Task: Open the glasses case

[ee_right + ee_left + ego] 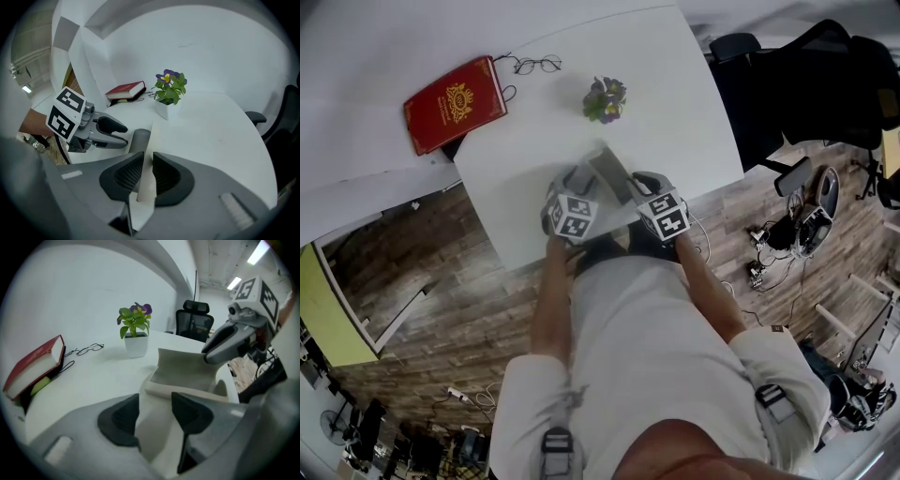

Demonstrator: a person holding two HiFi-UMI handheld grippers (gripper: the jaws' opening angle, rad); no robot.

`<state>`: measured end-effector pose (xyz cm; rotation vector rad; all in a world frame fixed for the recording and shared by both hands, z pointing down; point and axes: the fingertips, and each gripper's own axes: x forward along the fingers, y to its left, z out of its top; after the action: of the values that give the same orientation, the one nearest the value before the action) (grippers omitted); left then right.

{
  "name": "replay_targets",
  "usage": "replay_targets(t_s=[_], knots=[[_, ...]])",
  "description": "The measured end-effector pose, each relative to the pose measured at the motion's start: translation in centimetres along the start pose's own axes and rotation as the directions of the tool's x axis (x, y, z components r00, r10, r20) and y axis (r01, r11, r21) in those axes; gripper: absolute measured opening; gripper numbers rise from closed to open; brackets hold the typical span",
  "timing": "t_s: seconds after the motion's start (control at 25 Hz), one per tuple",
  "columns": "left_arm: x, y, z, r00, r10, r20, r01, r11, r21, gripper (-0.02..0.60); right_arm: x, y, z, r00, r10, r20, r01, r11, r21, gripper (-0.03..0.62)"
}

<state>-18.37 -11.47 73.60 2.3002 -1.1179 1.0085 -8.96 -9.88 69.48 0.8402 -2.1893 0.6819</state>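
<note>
As left gripper (154, 414) and right gripper (147, 172) pinch it, glasses case (183, 369) lengthwise toward plant (606, 98)

Lighting is bright, even and overhead. The ceiling strip lights (255, 254) blow out to pure white in the left gripper view. The white table (675, 103) sits near overexposure in the head view, and shadows on it are faint and soft-edged. Both gripper views show strong fisheye bending and black corners. The left gripper (155, 404) and the glasses case (185, 371) are slightly soft.
</note>
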Motion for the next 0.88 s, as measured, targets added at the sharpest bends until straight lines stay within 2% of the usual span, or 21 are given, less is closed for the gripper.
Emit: replay_targets(t_s=[0.32, 0.88], knots=[[0.1, -0.1, -0.5, 1.000, -0.004, -0.019, 0.004, 1.000, -0.016, 0.219, 0.0, -1.0, -0.2, 1.000, -0.014, -0.014, 0.014, 1.000, 0.011, 0.048], [0.1, 0.0, -0.2, 1.000, 0.000, -0.007, 0.000, 1.000, -0.018, 0.219, 0.0, -2.6, -0.7, 0.998, -0.057, -0.019, 0.058, 0.998, 0.028, 0.029]])
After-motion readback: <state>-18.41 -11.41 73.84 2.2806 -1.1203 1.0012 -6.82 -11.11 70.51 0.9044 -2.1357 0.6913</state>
